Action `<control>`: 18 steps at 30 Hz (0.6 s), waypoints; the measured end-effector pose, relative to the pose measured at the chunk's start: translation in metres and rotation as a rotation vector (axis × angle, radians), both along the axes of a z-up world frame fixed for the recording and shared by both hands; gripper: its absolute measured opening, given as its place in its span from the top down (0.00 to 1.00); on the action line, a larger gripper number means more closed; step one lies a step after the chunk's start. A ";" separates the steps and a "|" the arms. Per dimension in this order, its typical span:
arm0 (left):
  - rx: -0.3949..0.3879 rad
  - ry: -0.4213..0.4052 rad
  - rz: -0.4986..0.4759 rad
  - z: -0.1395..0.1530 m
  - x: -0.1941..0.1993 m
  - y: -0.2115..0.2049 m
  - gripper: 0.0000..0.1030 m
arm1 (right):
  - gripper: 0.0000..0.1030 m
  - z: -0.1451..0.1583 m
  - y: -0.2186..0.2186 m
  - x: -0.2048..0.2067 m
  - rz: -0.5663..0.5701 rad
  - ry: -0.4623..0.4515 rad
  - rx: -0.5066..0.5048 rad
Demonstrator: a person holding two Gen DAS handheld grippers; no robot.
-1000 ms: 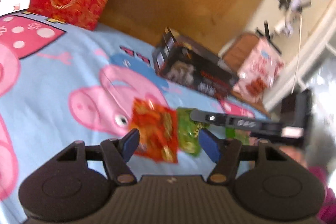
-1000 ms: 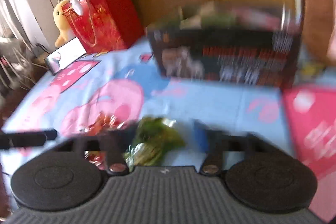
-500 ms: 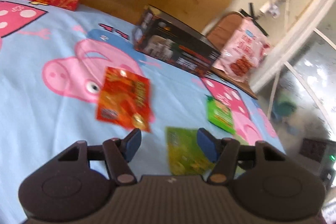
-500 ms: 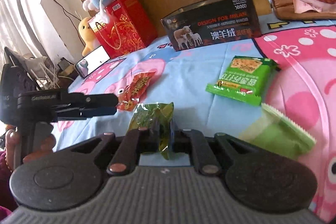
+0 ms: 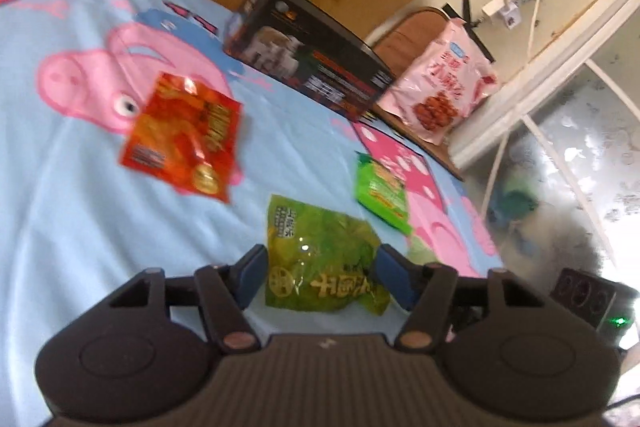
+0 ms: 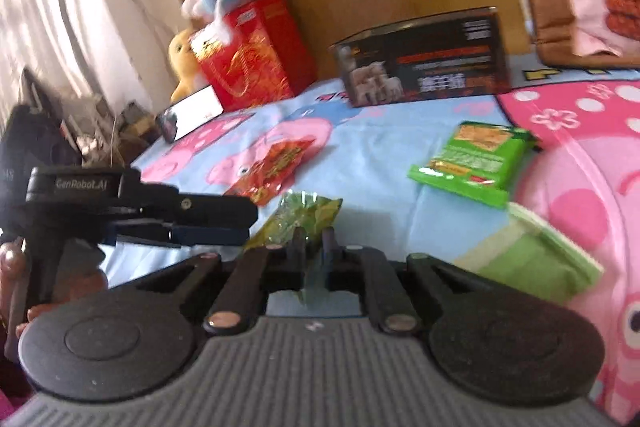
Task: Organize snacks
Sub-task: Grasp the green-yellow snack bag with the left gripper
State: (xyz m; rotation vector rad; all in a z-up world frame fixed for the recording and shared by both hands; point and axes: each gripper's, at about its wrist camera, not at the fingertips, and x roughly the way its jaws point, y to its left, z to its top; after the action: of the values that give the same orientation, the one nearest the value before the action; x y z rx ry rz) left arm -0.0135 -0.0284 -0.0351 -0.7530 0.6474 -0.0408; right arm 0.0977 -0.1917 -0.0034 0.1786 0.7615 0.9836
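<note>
Green foil was the only thing gripped so far — the right gripper (image 6: pixel 311 239) had just been closing and its fingers (image 6: pixel 298 241) sat clamped on the near edge of the olive pack (image 6: pixel 304 217), which lay on the bed (image 6: pixel 380 147). The left gripper (image 5: pixel 320 273) hovered with its fingers (image 5: pixel 251 273) apart, that same pack between them and untouched as far as I could tell. Ahead of the left fingers and off to their left lay the red pack (image 5: pixel 184 139); ahead to their right, the green pack (image 5: pixel 382 193). A pale green pouch (image 6: pixel 532 255) lay just right of the right fingers. Beyond all of them stood the black box (image 6: pixel 424 57). Nothing looked gathered or sorted yet — I judged the task barely begun, with every pack still to be placed.
</note>
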 end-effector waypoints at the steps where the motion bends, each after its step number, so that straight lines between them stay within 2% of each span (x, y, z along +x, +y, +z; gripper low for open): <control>1: 0.001 0.005 -0.013 -0.001 0.004 -0.004 0.42 | 0.91 0.002 -0.004 -0.001 -0.017 -0.002 0.012; 4: 0.043 -0.001 -0.058 -0.002 0.018 -0.020 0.42 | 0.94 0.011 -0.014 -0.009 -0.049 -0.080 -0.002; 9: 0.068 -0.008 -0.092 -0.001 0.027 -0.032 0.39 | 0.94 0.019 -0.023 -0.025 -0.064 -0.209 -0.037; 15: 0.027 -0.014 -0.097 -0.004 0.032 -0.028 0.39 | 0.94 0.010 -0.030 -0.017 -0.086 -0.178 -0.028; 18: 0.027 -0.011 -0.156 -0.003 0.047 -0.042 0.39 | 0.95 0.011 -0.037 -0.018 -0.124 -0.192 -0.028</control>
State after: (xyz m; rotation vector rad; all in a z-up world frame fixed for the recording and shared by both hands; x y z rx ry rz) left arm 0.0331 -0.0700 -0.0382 -0.6742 0.6944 -0.1786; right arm 0.0797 -0.2288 0.0080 0.1043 0.5812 0.8584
